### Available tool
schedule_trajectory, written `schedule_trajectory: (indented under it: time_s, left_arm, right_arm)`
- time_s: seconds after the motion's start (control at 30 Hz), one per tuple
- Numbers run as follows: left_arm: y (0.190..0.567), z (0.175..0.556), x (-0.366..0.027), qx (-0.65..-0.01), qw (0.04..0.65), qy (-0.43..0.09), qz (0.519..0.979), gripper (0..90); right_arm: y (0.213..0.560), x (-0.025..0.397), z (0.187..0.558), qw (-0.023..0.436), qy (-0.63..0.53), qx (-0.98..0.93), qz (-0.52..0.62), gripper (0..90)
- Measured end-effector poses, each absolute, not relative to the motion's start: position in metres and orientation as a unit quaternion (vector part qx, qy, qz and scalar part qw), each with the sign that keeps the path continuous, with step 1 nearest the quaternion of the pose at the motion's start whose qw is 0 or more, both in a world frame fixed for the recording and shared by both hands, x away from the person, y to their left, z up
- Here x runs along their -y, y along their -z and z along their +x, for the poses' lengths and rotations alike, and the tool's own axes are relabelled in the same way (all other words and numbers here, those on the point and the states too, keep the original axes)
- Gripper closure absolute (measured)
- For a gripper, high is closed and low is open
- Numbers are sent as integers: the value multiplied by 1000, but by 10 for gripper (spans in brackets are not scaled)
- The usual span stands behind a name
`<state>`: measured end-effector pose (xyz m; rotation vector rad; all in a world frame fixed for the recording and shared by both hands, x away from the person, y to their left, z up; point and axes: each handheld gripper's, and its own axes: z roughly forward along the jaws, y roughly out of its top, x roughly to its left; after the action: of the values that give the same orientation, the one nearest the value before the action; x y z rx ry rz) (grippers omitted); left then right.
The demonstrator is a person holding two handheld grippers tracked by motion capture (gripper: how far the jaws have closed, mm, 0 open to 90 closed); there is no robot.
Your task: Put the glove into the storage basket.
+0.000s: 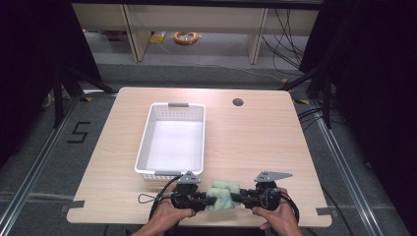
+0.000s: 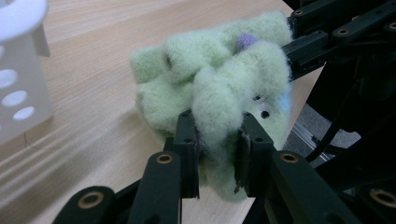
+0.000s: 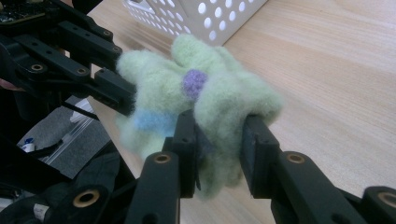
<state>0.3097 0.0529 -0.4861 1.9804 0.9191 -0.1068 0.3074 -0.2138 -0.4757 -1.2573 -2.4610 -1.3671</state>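
A fluffy pale-green fabric piece (image 1: pixel 223 194) with a purple dot and a blue patch is held bunched between both grippers at the table's near edge. My left gripper (image 1: pixel 202 200) is shut on its left side; in the left gripper view the jaws pinch a fold of the green fabric (image 2: pixel 210 88). My right gripper (image 1: pixel 241 199) is shut on its right side, and in the right gripper view the green fabric (image 3: pixel 205 100) bulges between the jaws. A white perforated basket (image 1: pixel 143 147) stands empty just beyond, left of centre.
The wooden table (image 1: pixel 255 142) has a round cable hole (image 1: pixel 238 102) at the back right. The basket wall (image 2: pixel 18 88) is close on the left gripper's left. Black frames and cables flank the table on the floor.
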Motion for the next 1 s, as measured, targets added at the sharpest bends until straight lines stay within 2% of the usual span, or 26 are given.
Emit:
schedule_trajectory:
  time_s: [0.1, 0.13, 0.27, 0.3, 0.33, 0.4, 0.57, 0.6, 0.8, 0.83, 0.9, 1.0]
  left_arm:
    - [485, 308, -55, -378, 456, 38, 805, 723]
    - [485, 308, -57, -374, 459, 46, 804, 723]
    - [480, 306, -62, -372, 465, 44, 802, 722]
    - [480, 306, -62, -372, 465, 44, 802, 722]
    - [477, 305, -64, -372, 467, 42, 801, 722]
    - [476, 305, -65, -370, 468, 40, 802, 722]
    - [472, 304, -70, -373, 472, 36, 798, 721]
    - [471, 305, -71, -371, 473, 39, 798, 721]
    - [460, 306, -76, -370, 474, 34, 798, 720]
    - [458, 306, -77, -368, 474, 33, 799, 720]
    - [456, 306, -77, -370, 474, 29, 799, 720]
    - [450, 309, -82, -369, 473, 27, 800, 719]
  right_arm:
    - [476, 213, 309, 18, 438, 806, -398, 705]
    - [476, 211, 307, 35, 440, 800, -408, 705]
    - [474, 209, 307, 37, 442, 800, -405, 705]
    - [473, 210, 308, 23, 441, 805, -397, 705]
    - [473, 208, 307, 40, 447, 797, -405, 705]
    - [472, 208, 307, 41, 447, 797, -404, 705]
    - [466, 205, 308, 24, 447, 805, -389, 704]
    - [465, 203, 306, 42, 451, 797, -399, 705]
    - [458, 199, 307, 37, 456, 800, -389, 704]
    - [457, 200, 309, 23, 455, 804, -382, 704]
    - [454, 198, 308, 36, 455, 800, -389, 704]
    - [450, 196, 311, 30, 461, 801, -379, 704]
